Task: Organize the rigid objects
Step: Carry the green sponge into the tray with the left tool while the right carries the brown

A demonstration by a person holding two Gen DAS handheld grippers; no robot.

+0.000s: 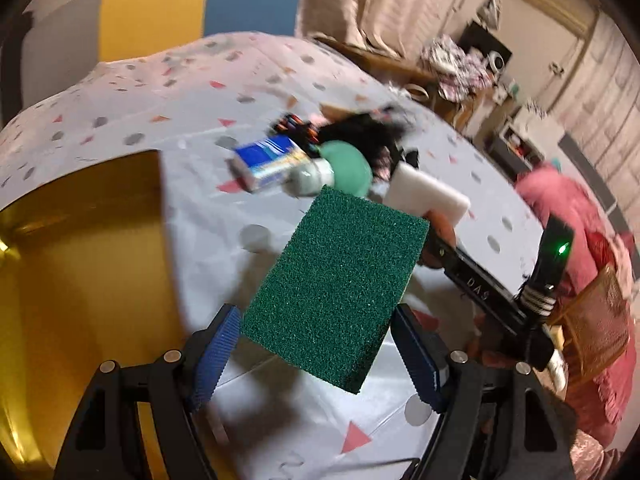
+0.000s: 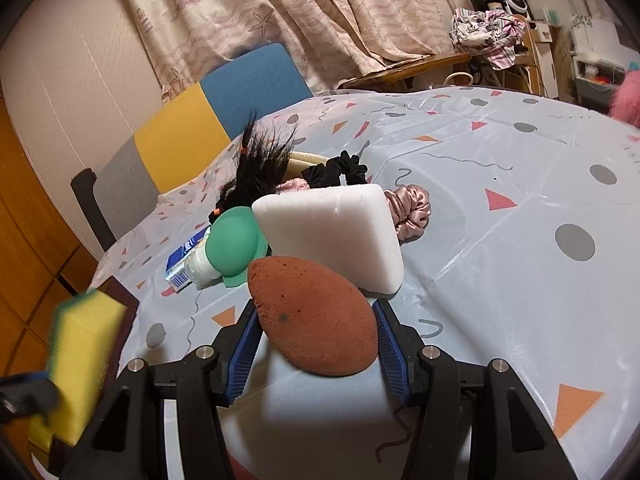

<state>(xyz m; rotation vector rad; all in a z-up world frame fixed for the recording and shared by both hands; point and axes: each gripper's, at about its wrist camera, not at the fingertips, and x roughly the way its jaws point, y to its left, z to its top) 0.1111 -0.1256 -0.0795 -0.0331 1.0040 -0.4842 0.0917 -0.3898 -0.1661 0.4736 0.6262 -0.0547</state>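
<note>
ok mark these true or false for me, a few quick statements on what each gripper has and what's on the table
1. The left gripper holds a green-and-yellow scouring sponge. True.
2. The right gripper is empty. False: a brown egg-shaped makeup sponge sits between its pads.
3. A white foam block lies just beyond the brown sponge. True.
4. The tablecloth is plain white. False: it carries grey dots and pink and orange triangles.
5. The blue box lies beside the green round item. True.
</note>
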